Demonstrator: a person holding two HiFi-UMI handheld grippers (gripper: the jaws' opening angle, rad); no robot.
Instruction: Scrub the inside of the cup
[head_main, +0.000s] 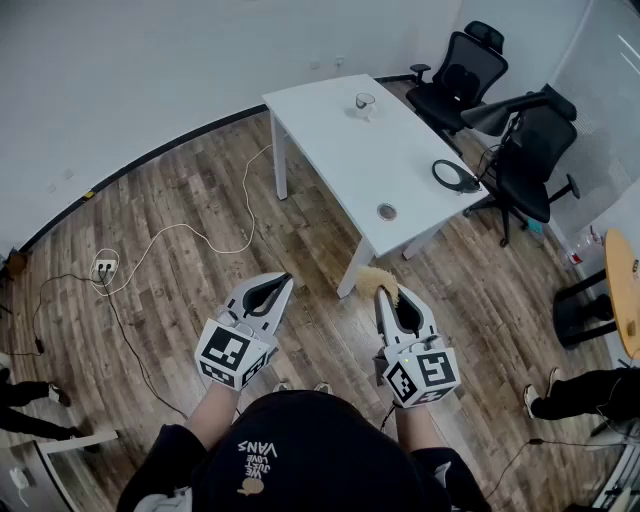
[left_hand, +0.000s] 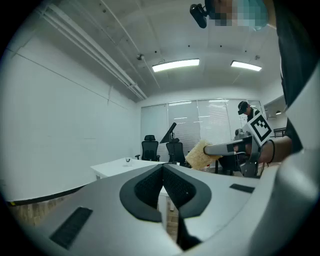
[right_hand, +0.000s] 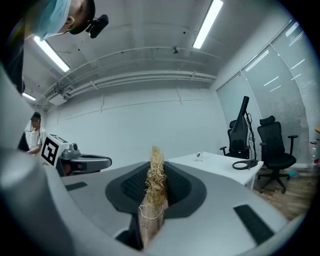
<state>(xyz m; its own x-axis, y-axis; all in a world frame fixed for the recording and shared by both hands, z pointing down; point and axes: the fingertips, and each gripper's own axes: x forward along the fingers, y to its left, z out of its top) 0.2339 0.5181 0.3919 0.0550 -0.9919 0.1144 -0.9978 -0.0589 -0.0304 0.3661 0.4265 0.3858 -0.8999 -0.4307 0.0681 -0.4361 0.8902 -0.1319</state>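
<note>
**Scrubber (right_hand: 156, 180) pinched, cup (head_main: 364, 102) far off on the surface (head_main: 400, 160)**

Straw-coloured fibres stand up right before the camera of my right gripper (head_main: 385, 292), whose fingers press on the scrubber from both sides. On my left gripper (head_main: 288, 277) the fingers are together with nothing between them. I hold both out roughly level over the wood floor (head_main: 180, 200), side by side and apart.

The cup is small and clear and stands near the far end of the white surface, well apart from both grippers. A black ring (head_main: 455, 176) lies near that surface's right edge, and a round grommet (head_main: 386, 211) sits toward its near end. Two black office chairs (head_main: 460, 75) stand beyond it.

Only the head view shows the floor, with a white cable (head_main: 200, 230) running to a power strip (head_main: 104, 267). Only the left gripper view shows the ceiling lights (left_hand: 175, 64) and the blinds (left_hand: 200, 120). It also shows the scrubber from the side, poking past my right fingertips. The right gripper view catches my left gripper at its left margin.
</note>
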